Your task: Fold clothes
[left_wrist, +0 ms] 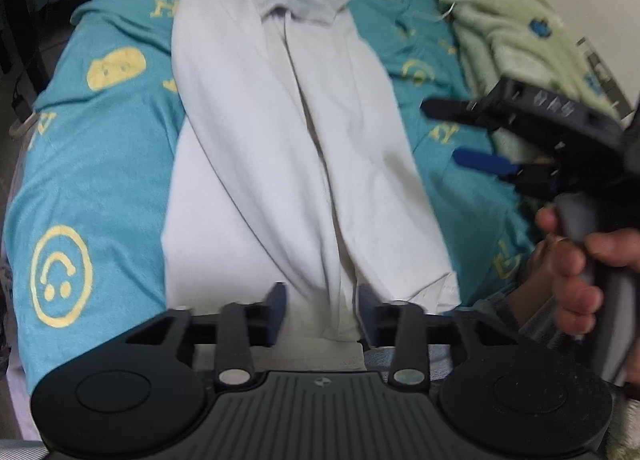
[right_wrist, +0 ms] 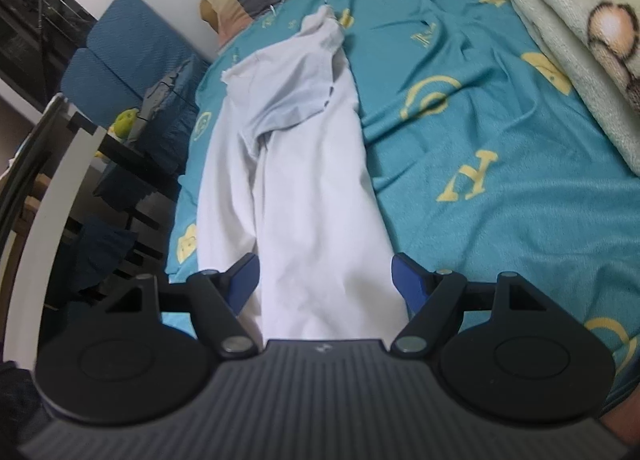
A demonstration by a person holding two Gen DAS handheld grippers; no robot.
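Lying lengthwise down frame centre on teal bedsheet (left_wrist: 92, 164): white garment (left_wrist: 280, 148). Left gripper (left_wrist: 320, 312) parted around its near edge; right gripper (right_wrist: 324, 284) wide apart, gripping nothing.

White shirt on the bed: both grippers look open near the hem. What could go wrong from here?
1. The white shirt is layered lengthwise; the left gripper straddles a ridge at the hem and may pinch only the top layer.
2. The right gripper hovers open off the shirt's edge, so it might catch the teal bedsheet too.
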